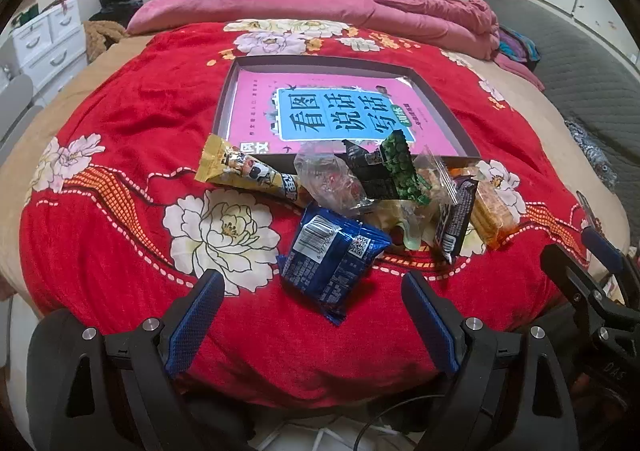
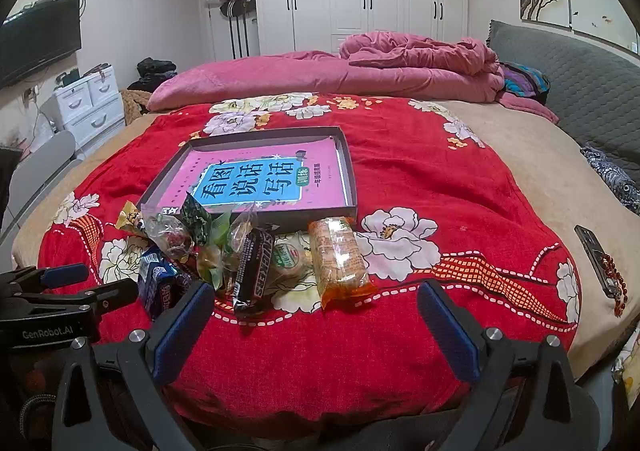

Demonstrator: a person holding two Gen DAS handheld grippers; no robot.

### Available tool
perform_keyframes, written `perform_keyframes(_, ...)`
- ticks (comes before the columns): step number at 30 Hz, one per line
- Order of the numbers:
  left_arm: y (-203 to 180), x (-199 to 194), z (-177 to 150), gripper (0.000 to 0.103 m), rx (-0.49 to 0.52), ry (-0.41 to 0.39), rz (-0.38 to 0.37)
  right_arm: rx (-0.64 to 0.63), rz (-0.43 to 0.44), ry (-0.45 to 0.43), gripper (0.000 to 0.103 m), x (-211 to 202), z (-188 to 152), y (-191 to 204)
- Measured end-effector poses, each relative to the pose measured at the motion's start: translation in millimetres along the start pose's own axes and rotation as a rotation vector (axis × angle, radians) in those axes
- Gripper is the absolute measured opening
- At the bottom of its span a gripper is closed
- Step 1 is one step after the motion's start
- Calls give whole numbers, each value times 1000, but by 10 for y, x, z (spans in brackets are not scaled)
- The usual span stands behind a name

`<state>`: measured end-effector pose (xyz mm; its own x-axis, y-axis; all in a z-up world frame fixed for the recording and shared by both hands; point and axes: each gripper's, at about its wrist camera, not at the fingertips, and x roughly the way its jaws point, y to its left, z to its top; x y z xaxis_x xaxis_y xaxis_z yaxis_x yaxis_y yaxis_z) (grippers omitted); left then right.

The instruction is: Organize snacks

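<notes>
A pile of snack packets lies on the red floral blanket (image 1: 120, 235) in front of a shallow grey box (image 1: 232, 91) that holds a pink book (image 1: 256, 99). Nearest is a blue packet (image 1: 332, 263), with a yellow packet (image 1: 244, 171), a clear bag (image 1: 328, 179), a green-black packet (image 1: 388, 171), a Snickers bar (image 2: 254, 271) and an orange cracker pack (image 2: 340, 263). My left gripper (image 1: 312, 315) is open, just short of the blue packet. My right gripper (image 2: 316, 327) is open and empty, in front of the cracker pack.
The box (image 2: 348, 167) and book (image 2: 320, 187) also show in the right wrist view. A pink quilt (image 2: 360, 71) lies at the bed's far side. A phone with beads (image 2: 600, 263) lies at the right edge. White drawers (image 2: 92, 107) stand left.
</notes>
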<state>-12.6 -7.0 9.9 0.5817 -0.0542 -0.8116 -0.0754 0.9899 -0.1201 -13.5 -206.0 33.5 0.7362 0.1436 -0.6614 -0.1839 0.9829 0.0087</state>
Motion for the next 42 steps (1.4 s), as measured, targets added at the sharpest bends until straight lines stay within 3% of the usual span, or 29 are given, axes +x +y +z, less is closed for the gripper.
perform_keyframes(21, 67, 136, -3, 91, -13, 28, -21, 46, -2, 30, 102, 95, 4, -98)
perform_keyframes(33, 107, 466, 24, 90, -7, 79, -74, 146, -8, 173, 102, 584, 55, -449)
perform_keyframes(42, 140, 592, 32, 90, -18, 101, -103, -7, -41, 213, 102, 973, 179, -379)
